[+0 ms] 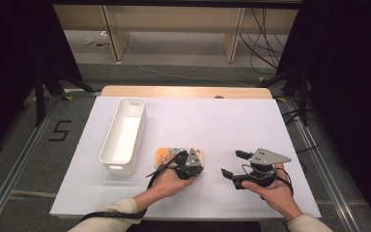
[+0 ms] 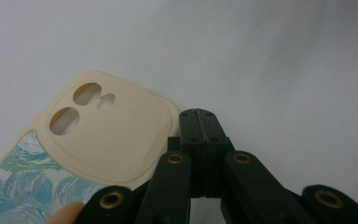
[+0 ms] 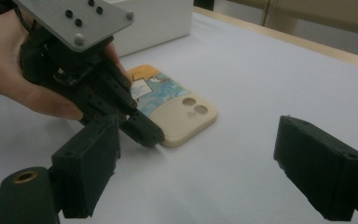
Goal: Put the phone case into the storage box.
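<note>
Nearest to us, at the lower right of the high view, our right gripper [image 1: 233, 165] hovers above the white table [image 1: 232, 121] with its jaws wide apart and nothing between them. Just left of it, at lower centre, our left gripper [image 1: 192, 166] has its jaws pressed together on nothing; in its own view the tips rest on the table just beside the cream edge of the phone case [image 2: 107, 140]. The case lies flat, camera cut-outs up, its painted blue part toward the lower left of that view. We judge the work barely begun: the case is not yet gripped or lifted, so picking it up and moving it remain. Farther off, at left centre, the white rectangular bin [image 1: 124, 135] stands on the table, with nothing visible inside it.
</note>
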`<state>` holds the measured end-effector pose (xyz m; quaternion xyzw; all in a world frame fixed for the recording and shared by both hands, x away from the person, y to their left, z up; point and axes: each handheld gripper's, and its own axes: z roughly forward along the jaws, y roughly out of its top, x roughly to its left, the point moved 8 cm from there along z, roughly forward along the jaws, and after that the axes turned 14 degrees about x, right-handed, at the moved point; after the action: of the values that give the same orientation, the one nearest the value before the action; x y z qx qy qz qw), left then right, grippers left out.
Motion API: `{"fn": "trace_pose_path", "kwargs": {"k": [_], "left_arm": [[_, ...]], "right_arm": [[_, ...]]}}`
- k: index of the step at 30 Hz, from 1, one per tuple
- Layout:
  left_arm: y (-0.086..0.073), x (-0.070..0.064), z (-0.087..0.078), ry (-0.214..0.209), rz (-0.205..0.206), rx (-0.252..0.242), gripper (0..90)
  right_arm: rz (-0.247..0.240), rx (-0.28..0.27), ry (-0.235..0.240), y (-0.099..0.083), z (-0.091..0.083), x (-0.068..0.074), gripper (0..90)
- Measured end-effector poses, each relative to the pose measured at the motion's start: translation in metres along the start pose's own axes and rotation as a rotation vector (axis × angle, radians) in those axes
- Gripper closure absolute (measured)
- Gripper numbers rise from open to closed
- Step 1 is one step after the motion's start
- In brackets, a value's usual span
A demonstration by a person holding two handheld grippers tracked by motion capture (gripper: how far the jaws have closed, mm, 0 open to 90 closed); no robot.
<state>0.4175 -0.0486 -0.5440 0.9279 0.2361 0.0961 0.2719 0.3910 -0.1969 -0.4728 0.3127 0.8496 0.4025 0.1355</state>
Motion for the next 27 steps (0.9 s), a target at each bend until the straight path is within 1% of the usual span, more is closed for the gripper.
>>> {"fn": "trace_pose_path", "kwargs": {"k": [6,10,19,27], "left_arm": [[0.001,0.002,0.004,0.005,-0.007,0.006,90.0],[0.004,0.003,0.006,0.015,-0.009,0.001,90.0],[0.01,0.01,0.011,0.036,-0.032,-0.009,90.0],[0.015,0.015,0.015,0.047,-0.042,-0.014,89.9]], "right_arm": [[0.002,-0.003,-0.001,0.0,0.0,0.0,15.5],[0.003,-0.003,-0.002,0.0,-0.001,-0.001,15.5],[0.005,-0.006,-0.006,0.0,-0.001,-0.002,15.5],[0.006,-0.004,-0.011,0.0,-0.001,-0.002,15.5]]}}
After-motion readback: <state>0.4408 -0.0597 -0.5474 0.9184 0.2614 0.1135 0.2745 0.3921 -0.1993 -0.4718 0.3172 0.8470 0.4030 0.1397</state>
